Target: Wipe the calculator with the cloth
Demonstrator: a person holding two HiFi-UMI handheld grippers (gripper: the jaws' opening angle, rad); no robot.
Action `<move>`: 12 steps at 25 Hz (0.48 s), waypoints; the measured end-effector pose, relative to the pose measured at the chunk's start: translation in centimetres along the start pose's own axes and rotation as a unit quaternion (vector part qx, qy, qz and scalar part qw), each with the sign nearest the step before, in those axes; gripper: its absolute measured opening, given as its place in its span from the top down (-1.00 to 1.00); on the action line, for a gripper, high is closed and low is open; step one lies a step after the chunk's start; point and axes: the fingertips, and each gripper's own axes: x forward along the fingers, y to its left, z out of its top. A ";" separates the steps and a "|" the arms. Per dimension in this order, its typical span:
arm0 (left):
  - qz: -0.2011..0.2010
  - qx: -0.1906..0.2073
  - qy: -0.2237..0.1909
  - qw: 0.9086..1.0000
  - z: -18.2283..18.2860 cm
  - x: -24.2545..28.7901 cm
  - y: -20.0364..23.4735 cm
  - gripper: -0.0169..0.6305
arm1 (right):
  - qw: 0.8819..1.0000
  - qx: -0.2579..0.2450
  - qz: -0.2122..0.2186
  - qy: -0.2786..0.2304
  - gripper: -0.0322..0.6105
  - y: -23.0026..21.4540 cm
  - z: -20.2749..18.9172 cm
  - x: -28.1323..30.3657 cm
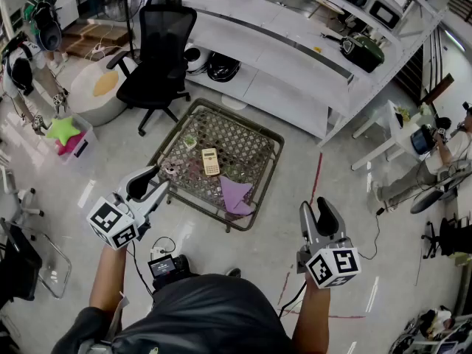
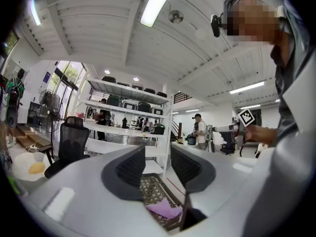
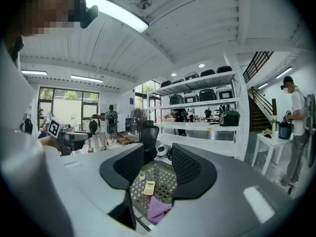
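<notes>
First, lower right gripper (image 1: 325, 217), jaws apart and empty like left gripper (image 1: 142, 184), onto cloth (image 1: 236, 195) at 5 o'clock of calculator (image 1: 211, 161), mid mesh table (image 1: 247, 142); pinch raised fold, avoid wire mesh.

My left claw (image 1: 153, 181) and my right claw (image 1: 316, 206) are pale grey moulded shells. Each ends in two broad jaws faced with black ribbed pads, and each carries a white block printed with black square markers: the left cube (image 1: 114, 223) and the right cube (image 1: 333, 266). A thin black cable (image 1: 140, 268) trails from the left one toward a small black box (image 1: 163, 265), a second cable (image 1: 295, 299) drops from the right one, and I wear a dark grey top (image 1: 203, 312) that leaves my forearms bare, with a black head camera (image 2: 216, 24).
</notes>
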 end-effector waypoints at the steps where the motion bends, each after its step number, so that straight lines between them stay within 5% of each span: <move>1: -0.001 0.000 0.000 1.000 0.0 -0.1 0.0 0.43 | 1.000 0.000 0.000 0.001 0.36 0.1 -0.1 0.0; 12: -0.016 -0.002 0.000 1.000 -0.6 -0.1 0.5 0.43 | 1.000 0.001 -0.010 0.007 0.36 0.8 -0.6 0.1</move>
